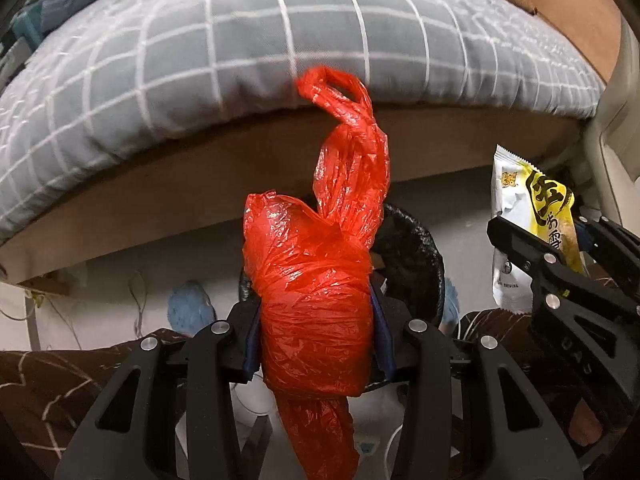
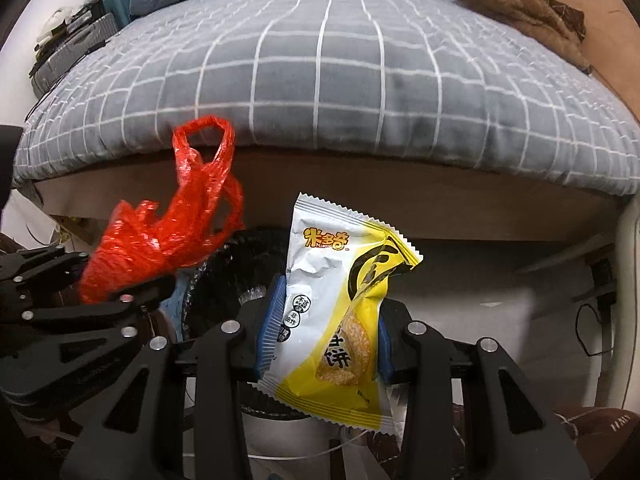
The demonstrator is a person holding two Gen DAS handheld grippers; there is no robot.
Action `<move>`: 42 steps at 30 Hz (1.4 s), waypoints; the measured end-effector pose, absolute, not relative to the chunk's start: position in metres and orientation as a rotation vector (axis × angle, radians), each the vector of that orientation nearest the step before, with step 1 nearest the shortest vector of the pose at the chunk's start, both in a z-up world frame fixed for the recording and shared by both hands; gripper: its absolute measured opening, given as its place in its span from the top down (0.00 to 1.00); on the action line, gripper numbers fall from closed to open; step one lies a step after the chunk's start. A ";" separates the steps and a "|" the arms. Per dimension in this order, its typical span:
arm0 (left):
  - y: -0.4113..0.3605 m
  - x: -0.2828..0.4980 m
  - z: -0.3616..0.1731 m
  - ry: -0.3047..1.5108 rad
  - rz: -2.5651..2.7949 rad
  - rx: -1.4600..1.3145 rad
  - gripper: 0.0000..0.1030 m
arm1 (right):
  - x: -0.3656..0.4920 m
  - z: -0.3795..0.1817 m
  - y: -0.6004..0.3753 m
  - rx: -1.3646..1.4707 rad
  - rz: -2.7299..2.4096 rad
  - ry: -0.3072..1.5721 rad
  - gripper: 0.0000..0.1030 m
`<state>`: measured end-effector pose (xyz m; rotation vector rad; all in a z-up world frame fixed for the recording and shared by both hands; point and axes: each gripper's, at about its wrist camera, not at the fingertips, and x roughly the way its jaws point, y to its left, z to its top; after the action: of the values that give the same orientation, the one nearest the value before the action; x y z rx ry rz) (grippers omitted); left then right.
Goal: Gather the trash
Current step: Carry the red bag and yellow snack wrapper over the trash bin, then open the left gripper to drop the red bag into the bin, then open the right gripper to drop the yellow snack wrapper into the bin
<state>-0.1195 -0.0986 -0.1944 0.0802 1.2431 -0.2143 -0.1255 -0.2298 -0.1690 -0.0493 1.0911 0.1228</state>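
My left gripper (image 1: pixel 316 320) is shut on a crumpled red plastic bag (image 1: pixel 320 280), whose handles twist upward. It also shows at the left of the right wrist view (image 2: pixel 160 236). My right gripper (image 2: pixel 324 328) is shut on a white and yellow snack wrapper (image 2: pixel 340 312), also seen at the right of the left wrist view (image 1: pixel 532 220). A bin lined with a black bag (image 1: pixel 416 256) sits on the floor just behind and below both held items; it shows in the right wrist view too (image 2: pixel 236 272). Both grippers are side by side near its rim.
A bed with a grey checked cover (image 2: pixel 340 80) and a wooden side board (image 1: pixel 160 200) fills the background. A brown cloth (image 2: pixel 520 8) lies at its far right corner. A brown patterned fabric (image 1: pixel 60 380) is at the lower left. Cables (image 2: pixel 592 332) lie on the floor.
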 end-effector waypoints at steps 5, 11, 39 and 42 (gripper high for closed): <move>-0.107 -0.111 -0.211 1.273 -0.216 0.072 0.56 | -0.120 -0.181 -0.235 -0.044 0.127 1.124 0.63; -0.107 -0.107 -0.218 1.278 -0.224 0.077 0.38 | -0.117 -0.191 -0.240 -0.031 0.114 1.149 0.62; -0.028 -0.105 -0.220 1.217 -0.079 -0.026 0.06 | -0.100 -0.237 -0.179 -0.079 0.222 1.202 0.42; -0.029 -0.104 -0.221 1.213 -0.074 -0.018 0.06 | -0.099 -0.236 -0.178 -0.084 0.212 1.191 0.36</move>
<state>-0.1038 -0.0285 -0.2214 -0.0182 1.2133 -0.0740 -0.0992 -0.1780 -0.2358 -0.0838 1.1906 0.2116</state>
